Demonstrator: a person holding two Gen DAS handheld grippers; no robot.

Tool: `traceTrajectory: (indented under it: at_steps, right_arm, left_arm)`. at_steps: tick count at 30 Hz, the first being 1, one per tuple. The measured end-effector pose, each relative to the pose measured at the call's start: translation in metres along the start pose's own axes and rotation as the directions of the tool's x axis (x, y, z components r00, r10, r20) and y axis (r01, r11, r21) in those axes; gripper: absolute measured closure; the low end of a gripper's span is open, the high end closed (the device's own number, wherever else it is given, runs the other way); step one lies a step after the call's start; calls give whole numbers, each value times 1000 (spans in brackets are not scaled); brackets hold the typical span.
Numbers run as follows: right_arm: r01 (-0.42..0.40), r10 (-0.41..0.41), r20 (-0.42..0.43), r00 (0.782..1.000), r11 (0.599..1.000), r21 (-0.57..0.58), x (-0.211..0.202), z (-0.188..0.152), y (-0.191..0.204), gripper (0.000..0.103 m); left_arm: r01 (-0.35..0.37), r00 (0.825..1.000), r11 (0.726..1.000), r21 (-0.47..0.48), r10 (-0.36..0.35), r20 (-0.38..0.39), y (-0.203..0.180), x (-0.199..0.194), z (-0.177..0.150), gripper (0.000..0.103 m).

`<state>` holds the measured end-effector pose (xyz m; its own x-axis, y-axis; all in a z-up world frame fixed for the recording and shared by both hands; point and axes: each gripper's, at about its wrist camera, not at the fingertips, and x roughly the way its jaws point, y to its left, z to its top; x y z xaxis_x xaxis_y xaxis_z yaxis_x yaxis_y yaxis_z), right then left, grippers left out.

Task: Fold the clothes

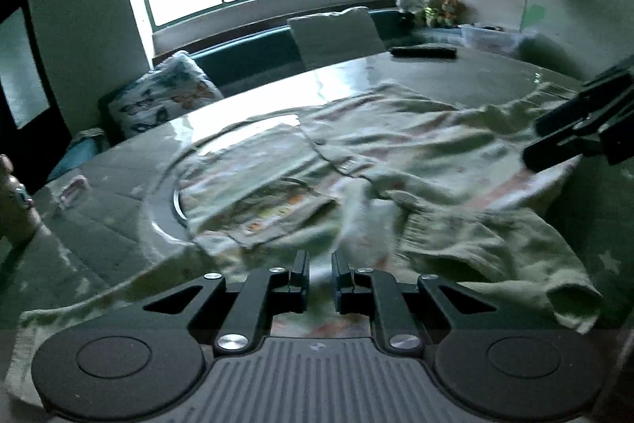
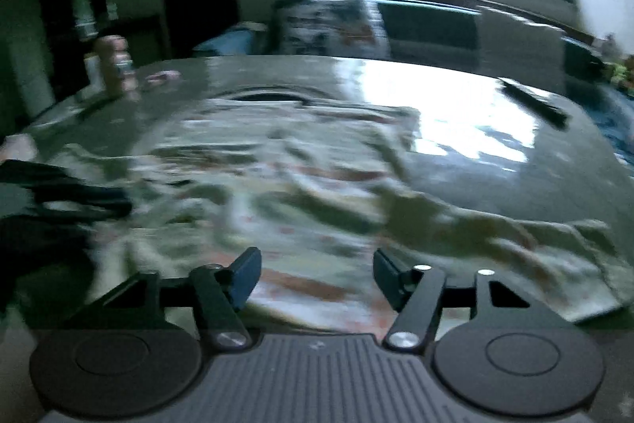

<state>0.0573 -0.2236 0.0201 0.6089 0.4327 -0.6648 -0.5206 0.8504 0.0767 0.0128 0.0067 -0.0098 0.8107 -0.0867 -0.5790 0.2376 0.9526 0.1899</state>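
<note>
A pale garment [image 1: 416,161] with faint pink and orange markings is seen spread in rumpled folds across the glossy grey table [image 1: 344,74]. A ribbed sleeve or cuff [image 1: 511,256] lies bunched toward the near right edge in the left wrist view. Beside the garment, toward the left, a folded patterned cloth [image 1: 253,185] is laid flat on the tabletop.

The left gripper [image 1: 320,266] is held low over the near edge of the fabric, its jaws drawn close with a narrow gap between them; whether cloth is pinched there cannot be told. The right gripper [image 2: 317,276] is held over the garment with its jaws spread wide and nothing between them, though this view is blurred. A dark flat object [image 1: 423,51] rests on the far side of the table, and a butterfly-print cushion [image 1: 166,98] is seen beyond the table's edge
</note>
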Motion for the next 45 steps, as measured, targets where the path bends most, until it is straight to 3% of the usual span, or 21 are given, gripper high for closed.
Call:
traceTrajectory:
  at_steps: [6,14,19,31,45]
  right_arm:
    - [-160,158,-29,987,983,-89,2,3,42,54]
    - [-235,226,-79,971,962,-136,25,-1,75,68]
    - [-198,186,-87,979,969,-150,33,-6,79,97]
    - [-218,216,43,975,975,45,-7,19,29,99]
    - [-232,231,38,972,973,22,-5,20,37,99]
  left_arm:
    - [24,1000,1000,-17,-24,2,-1,0,-3,89]
    - [28,999,998,-56,-27,22,7,-5,0,89]
    - [33,999,998,-59,-32,22,9,-5,1,89]
    - [102,994,995,-23,-101,32,-3,2,7,89]
    - [182,983,983,7,-182,30,-17,3,5,89]
